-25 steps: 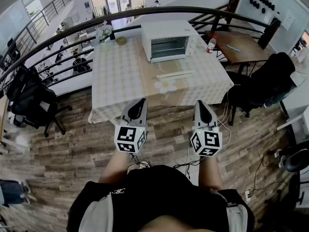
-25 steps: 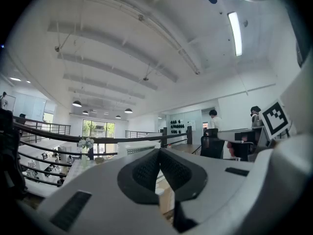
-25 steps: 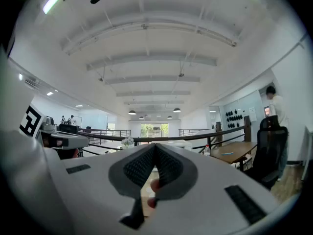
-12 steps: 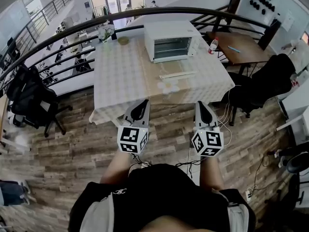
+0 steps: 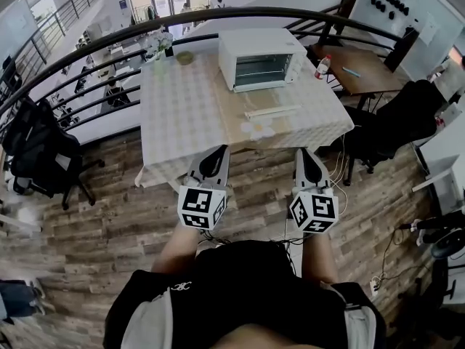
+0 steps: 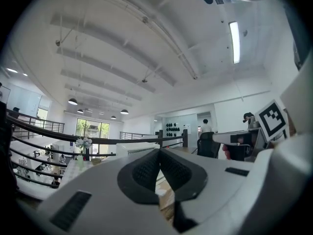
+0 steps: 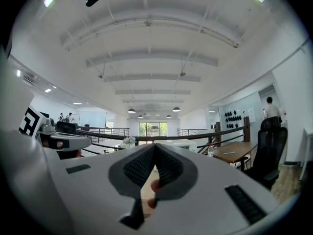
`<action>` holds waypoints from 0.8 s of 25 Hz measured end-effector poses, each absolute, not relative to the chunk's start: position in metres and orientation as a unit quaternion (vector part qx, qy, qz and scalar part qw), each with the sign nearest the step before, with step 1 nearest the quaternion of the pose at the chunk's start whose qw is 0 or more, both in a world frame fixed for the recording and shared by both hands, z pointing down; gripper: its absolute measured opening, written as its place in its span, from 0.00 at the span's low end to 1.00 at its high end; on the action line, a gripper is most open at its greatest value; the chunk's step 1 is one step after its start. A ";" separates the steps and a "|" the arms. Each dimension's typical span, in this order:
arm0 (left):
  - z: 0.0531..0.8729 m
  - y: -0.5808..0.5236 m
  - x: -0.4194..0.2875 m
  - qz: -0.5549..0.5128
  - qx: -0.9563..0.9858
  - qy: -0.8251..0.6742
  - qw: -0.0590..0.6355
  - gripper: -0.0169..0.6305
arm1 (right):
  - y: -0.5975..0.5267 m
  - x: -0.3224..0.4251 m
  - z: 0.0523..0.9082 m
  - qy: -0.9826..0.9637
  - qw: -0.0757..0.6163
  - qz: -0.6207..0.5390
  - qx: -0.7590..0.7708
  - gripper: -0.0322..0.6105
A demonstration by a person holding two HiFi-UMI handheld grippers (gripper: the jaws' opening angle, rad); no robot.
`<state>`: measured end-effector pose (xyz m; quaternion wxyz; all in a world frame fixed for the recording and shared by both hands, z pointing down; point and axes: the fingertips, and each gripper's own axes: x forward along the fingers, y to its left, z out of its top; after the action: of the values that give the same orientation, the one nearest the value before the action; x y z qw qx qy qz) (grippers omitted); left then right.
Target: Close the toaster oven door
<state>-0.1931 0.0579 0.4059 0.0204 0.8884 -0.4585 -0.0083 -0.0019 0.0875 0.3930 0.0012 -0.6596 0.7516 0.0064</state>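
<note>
A white toaster oven (image 5: 261,58) stands at the far edge of the checked table (image 5: 185,115), its windowed front facing me. From here I cannot tell how its door stands. Both grippers hover level over the wooden floor just short of the table's near edge, far from the oven. My left gripper (image 5: 216,151) is shut and empty; in the left gripper view its pads meet at the left gripper's tip (image 6: 159,153). My right gripper (image 5: 304,153) is likewise shut with nothing in it, and the right gripper's tip (image 7: 155,147) points at the table and the oven beyond.
On the table lie a long pale strip (image 5: 271,111), a white flower shape (image 5: 256,128), a vase of flowers (image 5: 158,46) and a small bowl (image 5: 184,58). A brown table (image 5: 360,70) with a bottle (image 5: 320,67) stands right. Black chairs (image 5: 403,118) (image 5: 43,155) flank the table; a railing (image 5: 218,17) runs behind.
Both grippers have moved a little forward, nearer the table's front edge, and the table sits closer in the head view. Both stay shut.
</note>
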 end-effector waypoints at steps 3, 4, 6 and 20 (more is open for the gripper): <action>0.408 0.049 -0.205 -0.011 0.889 -0.456 0.024 0.05 | 0.082 -0.006 0.395 0.741 0.001 0.012 -0.671 0.04; 0.408 0.047 -0.208 -0.011 0.889 -0.457 0.022 0.05 | 0.080 -0.004 0.395 0.738 0.003 0.009 -0.675 0.04; 0.406 0.042 -0.213 -0.011 0.888 -0.460 0.016 0.05 | 0.076 0.002 0.396 0.730 0.014 0.000 -0.683 0.04; 0.420 -0.046 -0.178 0.012 0.870 -0.492 0.007 0.05 | -0.024 0.057 0.418 0.732 0.057 -0.028 -0.678 0.04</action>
<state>-0.1785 -0.0463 0.4200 0.0067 0.8705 -0.4920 0.0118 0.0572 -0.0241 0.4177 0.0569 -0.6784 0.7319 -0.0279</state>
